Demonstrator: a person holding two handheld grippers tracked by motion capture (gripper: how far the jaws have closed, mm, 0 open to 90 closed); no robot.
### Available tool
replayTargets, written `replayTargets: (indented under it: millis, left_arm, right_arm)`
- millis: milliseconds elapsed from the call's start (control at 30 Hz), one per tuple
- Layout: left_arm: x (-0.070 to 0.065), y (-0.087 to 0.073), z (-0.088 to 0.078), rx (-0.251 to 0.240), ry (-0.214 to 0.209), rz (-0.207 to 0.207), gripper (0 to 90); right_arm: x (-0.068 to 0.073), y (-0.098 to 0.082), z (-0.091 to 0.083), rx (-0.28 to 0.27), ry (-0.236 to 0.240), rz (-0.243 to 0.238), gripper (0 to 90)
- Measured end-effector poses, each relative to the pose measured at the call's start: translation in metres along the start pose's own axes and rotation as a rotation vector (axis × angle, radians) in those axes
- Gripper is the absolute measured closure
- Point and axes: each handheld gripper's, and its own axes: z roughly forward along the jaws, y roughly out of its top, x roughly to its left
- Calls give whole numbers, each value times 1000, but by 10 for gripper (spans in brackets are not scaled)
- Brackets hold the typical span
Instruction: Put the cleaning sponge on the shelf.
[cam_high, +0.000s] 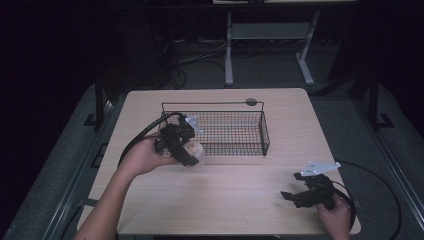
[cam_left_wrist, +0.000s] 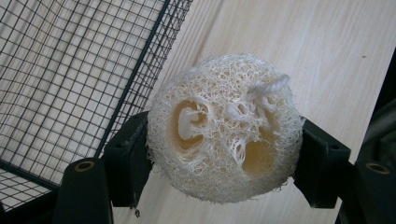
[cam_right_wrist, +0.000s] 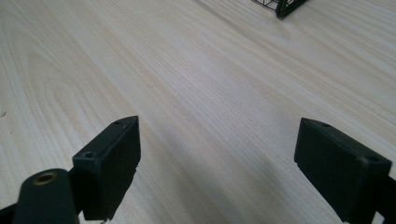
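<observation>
Tabletop's pale wood; my left gripper (cam_high: 192, 152) has its fingers clamped on the loofah (cam_left_wrist: 224, 128), just at the basket's (cam_high: 263, 131) front-left corner. My right gripper (cam_high: 295, 186) gapes wide, well off the basket, holding nothing.

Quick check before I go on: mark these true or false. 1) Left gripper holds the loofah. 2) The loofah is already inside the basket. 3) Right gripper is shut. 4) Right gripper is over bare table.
1) True: the left gripper is clamped on the loofah.
2) False: it is held at the wire basket's near left corner, outside the mesh.
3) False: the right gripper has its jaws wide apart, holding nothing.
4) True: only bare table lies under it.
</observation>
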Motion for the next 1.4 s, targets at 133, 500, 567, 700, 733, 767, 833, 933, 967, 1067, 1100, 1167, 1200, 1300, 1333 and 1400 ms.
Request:
replayTargets:
  millis: [133, 500, 567, 700, 733, 767, 833, 933, 967, 1067, 1100, 1167, 1200, 1300, 1333, 1400]
  left_arm:
    - [4, 4, -5, -11, -2, -9, 291]
    - [8, 24, -15, 5, 24, 20, 291]
    - [10, 27, -17, 8, 28, 27, 291]
    - [15, 33, -19, 6, 30, 20, 290]
    - [18, 35, -21, -3, 24, 14, 290]
    - [18, 35, -21, -3, 24, 14, 290]
    - [24, 37, -22, -12, 17, 4, 290]
    - [29, 37, -22, -16, 12, -12, 290]
    - [29, 37, -22, -16, 12, -12, 290]
    - [35, 38, -23, -22, 12, -24, 290]
    - [36, 38, -24, -21, 15, -27, 290]
    - [38, 38, -24, -18, 14, -23, 290]
    - [39, 40, -25, -20, 12, -31, 290]
    - [40, 43, -26, -20, 18, -28, 291]
    - [41, 44, -27, -26, 15, -31, 291]
    - [42, 46, -28, -31, 16, -36, 291]
  right_arm:
    - [0, 0, 0, 2, 1, 1, 142]
    - [-1, -1, 0, 3, 0, 1, 142]
    - [-1, -1, 0, 4, 1, 0, 142]
    - [-1, 0, 1, 8, 3, 2, 142]
    - [-1, 0, 1, 9, 4, 2, 142]
    - [-1, 0, 1, 9, 4, 2, 142]
    - [-1, 0, 1, 13, 4, 3, 142]
    - [-1, 0, 2, 14, 4, 3, 142]
    - [-1, 0, 2, 14, 4, 3, 142]
    - [-1, 0, 1, 11, 3, 3, 142]
    - [-1, 0, 2, 9, 1, 4, 142]
    - [-2, 0, 2, 9, 2, 4, 142]
    - [-1, 0, 2, 9, 2, 5, 142]
    - [-1, 0, 2, 13, 5, 5, 141]
    - [0, 0, 1, 14, 7, 7, 142]
    - [0, 1, 1, 13, 5, 10, 142]
